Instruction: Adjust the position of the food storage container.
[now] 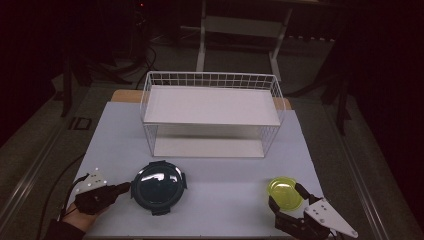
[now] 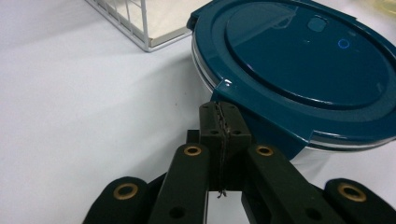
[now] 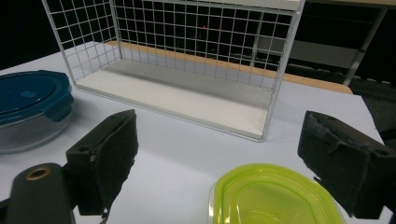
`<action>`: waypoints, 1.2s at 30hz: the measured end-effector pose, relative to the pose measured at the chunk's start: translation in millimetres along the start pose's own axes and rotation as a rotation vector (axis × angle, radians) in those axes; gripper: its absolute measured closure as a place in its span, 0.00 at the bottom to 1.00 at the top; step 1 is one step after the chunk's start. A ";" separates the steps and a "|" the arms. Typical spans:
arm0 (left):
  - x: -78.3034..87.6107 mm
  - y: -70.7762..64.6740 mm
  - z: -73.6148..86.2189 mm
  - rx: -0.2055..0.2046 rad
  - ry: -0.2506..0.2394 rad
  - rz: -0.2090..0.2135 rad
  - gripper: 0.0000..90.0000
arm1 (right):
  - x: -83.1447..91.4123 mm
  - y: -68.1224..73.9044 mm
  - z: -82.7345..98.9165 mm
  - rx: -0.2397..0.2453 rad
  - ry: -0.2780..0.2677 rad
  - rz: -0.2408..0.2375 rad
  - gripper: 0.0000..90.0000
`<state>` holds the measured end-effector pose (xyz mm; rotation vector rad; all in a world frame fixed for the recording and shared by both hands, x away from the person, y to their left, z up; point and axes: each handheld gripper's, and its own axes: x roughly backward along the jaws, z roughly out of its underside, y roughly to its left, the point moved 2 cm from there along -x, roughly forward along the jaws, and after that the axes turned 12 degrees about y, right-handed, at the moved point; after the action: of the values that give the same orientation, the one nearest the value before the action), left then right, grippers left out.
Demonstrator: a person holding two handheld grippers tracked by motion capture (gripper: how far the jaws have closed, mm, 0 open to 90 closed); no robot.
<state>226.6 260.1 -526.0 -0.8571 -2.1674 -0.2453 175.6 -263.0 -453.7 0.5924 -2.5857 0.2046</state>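
Note:
A round glass container with a dark blue clip-on lid (image 1: 159,186) (image 2: 303,60) stands at the front left of the table. My left gripper (image 1: 125,188) (image 2: 220,112) lies just left of it, jaws pressed together with nothing between them. Its tips sit right at the lid's side latch (image 2: 224,86); I cannot tell whether they touch. At the front right a small yellow-green container (image 1: 284,192) (image 3: 271,196) rests between the wide-apart jaws of my right gripper (image 1: 287,196) (image 3: 224,144), and the pads stand clear of it. The blue-lidded container (image 3: 28,93) is off to the left in the right gripper view.
A white wire rack (image 1: 210,80) (image 3: 187,28) (image 2: 126,18) with a top shelf and a bottom shelf stands at the middle back of the pale table (image 1: 225,195). The table's front edge is close to both hands. Dark floor and stands surround the table.

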 end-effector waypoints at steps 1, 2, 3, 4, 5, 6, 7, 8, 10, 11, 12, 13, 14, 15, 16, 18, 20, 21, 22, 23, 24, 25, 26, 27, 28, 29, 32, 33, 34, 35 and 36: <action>-1.5 -0.3 -1.9 -0.001 0.000 0.004 0.99 | 0.0 0.2 0.0 0.000 0.000 -0.001 0.13; -2.9 -0.9 -3.8 -0.009 0.001 0.002 0.99 | 0.0 0.5 -0.1 0.001 0.001 -0.001 0.13; -4.1 -1.5 -5.7 -0.011 0.003 0.002 0.99 | 0.3 0.7 -0.1 0.001 0.001 0.000 0.13; -5.6 -2.3 -7.8 -0.015 0.004 0.005 0.99 | 0.6 0.8 -0.1 0.002 -0.001 -0.001 0.13; -6.3 -2.6 -8.8 -0.021 0.005 0.004 0.99 | 0.7 0.7 0.0 0.003 -0.002 0.001 0.13; -7.3 -3.1 -9.9 -0.015 0.004 0.013 0.99 | 0.8 0.5 0.0 0.002 -0.003 0.001 0.13; -8.1 -3.7 -10.7 -0.017 0.004 0.016 0.99 | 0.9 0.1 0.1 0.002 -0.002 0.001 0.13; -8.7 -4.4 -11.4 -0.020 0.006 0.014 0.99 | 0.8 0.0 0.1 0.002 -0.002 0.001 0.13; -9.4 -5.1 -12.1 -0.020 0.006 0.014 0.99 | 0.6 -0.1 0.2 0.002 -0.001 0.000 0.13; -9.4 -5.1 -12.1 -0.020 0.006 0.014 0.99 | 0.4 0.1 0.3 0.002 0.000 0.000 0.13; -9.9 -5.8 -13.9 -0.025 0.017 0.004 0.98 | 0.2 0.6 0.2 0.003 0.001 -0.001 0.13; -9.8 -6.1 -13.9 -0.028 0.026 -0.001 0.98 | 0.5 0.6 0.2 0.004 0.000 -0.001 0.13; -9.5 -6.9 -13.5 -0.033 0.028 -0.003 0.98 | 0.9 0.4 0.2 0.004 -0.002 0.000 0.13; -9.1 -7.5 -12.9 -0.036 0.035 -0.004 0.98 | 1.5 0.1 0.3 0.000 -0.006 0.001 0.13; -9.1 -7.5 -12.9 -0.036 0.035 -0.004 0.98 | 1.5 0.1 0.3 0.000 -0.006 0.001 0.13; -9.5 -8.7 -10.9 -0.039 0.053 -0.012 0.98 | 1.9 -1.7 0.8 -0.003 -0.005 0.002 0.13; -11.5 -8.5 -9.2 -0.022 0.059 -0.019 0.98 | 0.9 -2.1 1.0 -0.005 -0.001 -0.002 0.13; -12.6 -8.4 -9.1 -0.018 0.060 -0.022 0.98 | 0.7 -1.7 1.1 -0.005 0.000 -0.004 0.13; -12.6 -8.4 -9.1 -0.018 0.060 -0.022 0.99 | 0.7 -1.7 1.1 -0.005 0.000 -0.004 0.13; -12.6 -8.4 -9.1 -0.018 0.060 -0.022 0.99 | 0.5 -1.2 1.0 -0.003 -0.001 -0.003 0.13; -13.8 -8.6 -9.9 -0.013 0.059 -0.024 0.99 | 0.7 -0.4 0.6 0.004 -0.002 -0.003 0.13; -14.3 -9.6 -10.5 -0.016 0.060 -0.026 0.99 | 0.9 -0.1 0.5 0.004 -0.003 -0.003 0.13; -14.9 -10.7 -11.6 -0.019 0.058 -0.016 0.99 | 0.8 0.1 0.3 0.004 -0.003 -0.003 0.13; -15.9 -12.3 -13.0 -0.019 0.056 -0.007 0.99 | 0.7 0.2 0.3 0.003 -0.002 -0.003 0.13; -17.4 -14.5 -14.8 -0.025 0.054 -0.006 0.99 | 0.5 0.2 0.3 0.002 -0.002 -0.002 0.13; -18.9 -16.5 -17.0 -0.029 0.058 -0.002 0.99 | 0.3 0.2 0.3 0.002 -0.001 -0.003 0.13; -25.0 -20.8 -23.5 -0.041 0.057 0.003 0.99 | 0.7 0.3 0.3 0.004 -0.002 -0.003 0.13; -27.3 -21.9 -25.5 -0.037 0.055 0.010 0.99 | 1.0 0.1 0.4 0.003 -0.003 -0.004 0.13; -27.3 -21.9 -25.5 -0.037 0.055 0.010 0.99 | 1.1 -0.1 0.4 0.001 -0.004 -0.004 0.13; -30.7 -24.8 -29.4 -0.046 0.055 0.014 0.99 | 1.2 -0.4 0.5 0.001 -0.004 -0.005 0.13; -32.1 -26.5 -31.2 -0.046 0.054 0.025 0.99 | 1.2 -0.5 0.6 0.001 -0.004 -0.005 0.13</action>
<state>243.1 210.8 -525.6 -0.8926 -2.1073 -0.3034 174.7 -264.1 -453.6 0.6005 -2.5877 0.2035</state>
